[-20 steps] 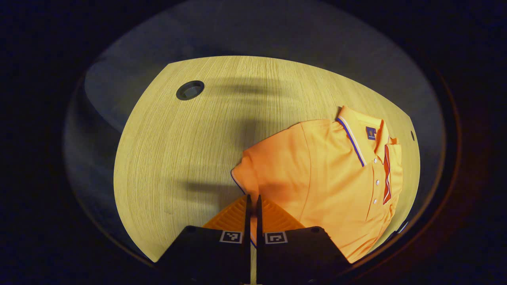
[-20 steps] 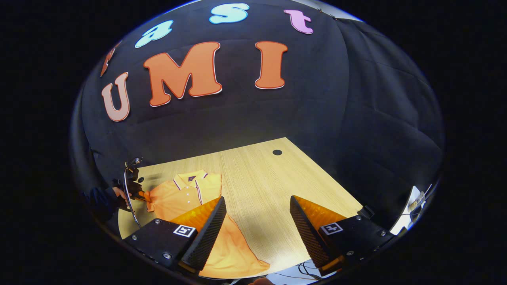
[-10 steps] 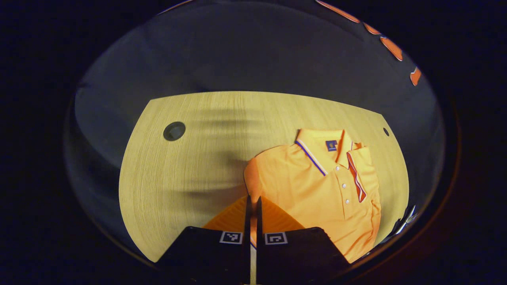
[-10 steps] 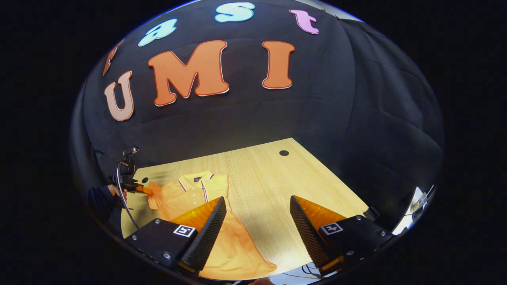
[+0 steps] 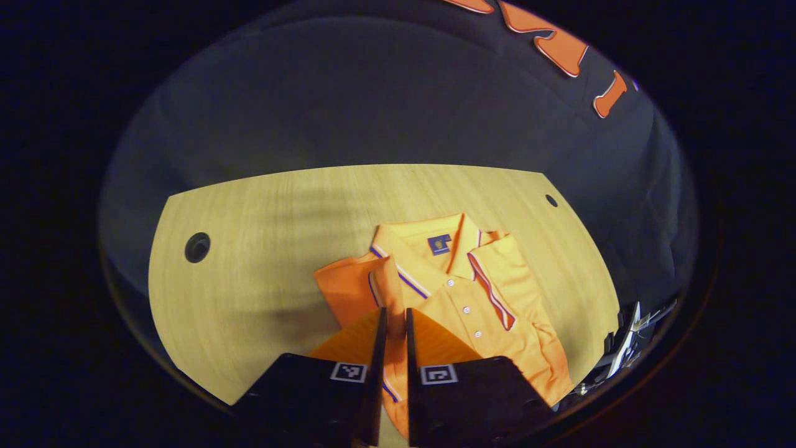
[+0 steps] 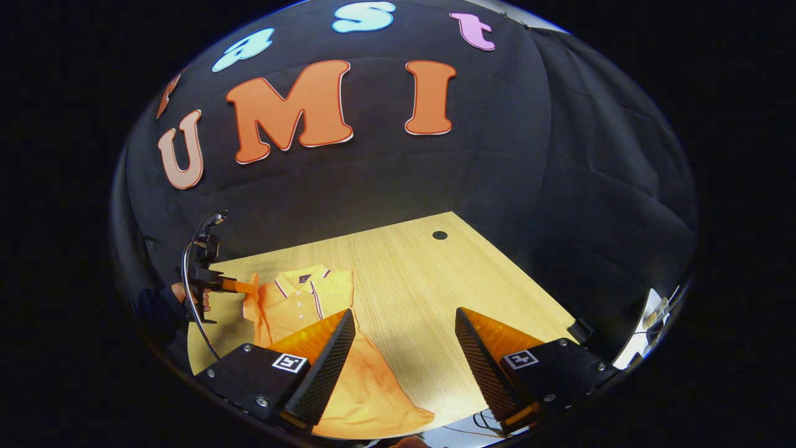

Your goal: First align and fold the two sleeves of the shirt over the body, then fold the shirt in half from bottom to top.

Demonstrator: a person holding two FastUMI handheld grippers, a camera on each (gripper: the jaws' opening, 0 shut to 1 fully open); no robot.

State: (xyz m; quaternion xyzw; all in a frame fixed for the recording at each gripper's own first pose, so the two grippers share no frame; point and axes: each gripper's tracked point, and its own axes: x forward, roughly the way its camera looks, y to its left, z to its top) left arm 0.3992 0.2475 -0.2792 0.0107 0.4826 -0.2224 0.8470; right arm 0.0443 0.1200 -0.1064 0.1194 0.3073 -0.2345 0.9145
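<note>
An orange polo shirt (image 5: 491, 298) lies on the wooden table (image 5: 261, 261), collar toward the wall. In the left gripper view my left gripper (image 5: 393, 323) is shut on the shirt's sleeve (image 5: 387, 289), which hangs lifted above the shirt's shoulder. In the right gripper view that same gripper (image 6: 245, 286) shows far off at the left, held by a hand (image 6: 186, 297), with the sleeve pulled up over the shirt (image 6: 298, 305). My right gripper (image 6: 404, 339) stands open above the table near its front edge, with nothing between its fingers; the shirt's hem (image 6: 373, 404) lies beside its left finger.
The table has a round cable hole at one back corner (image 5: 197, 247) and a small one at the other (image 6: 439, 235). Cables and gear (image 5: 625, 354) lie off the table's edge. Bare tabletop (image 6: 423, 286) stretches to the right of the shirt.
My left gripper has lifted the sleeve and carried it inward over the shirt's body. The right gripper has hardly moved and stays open.
</note>
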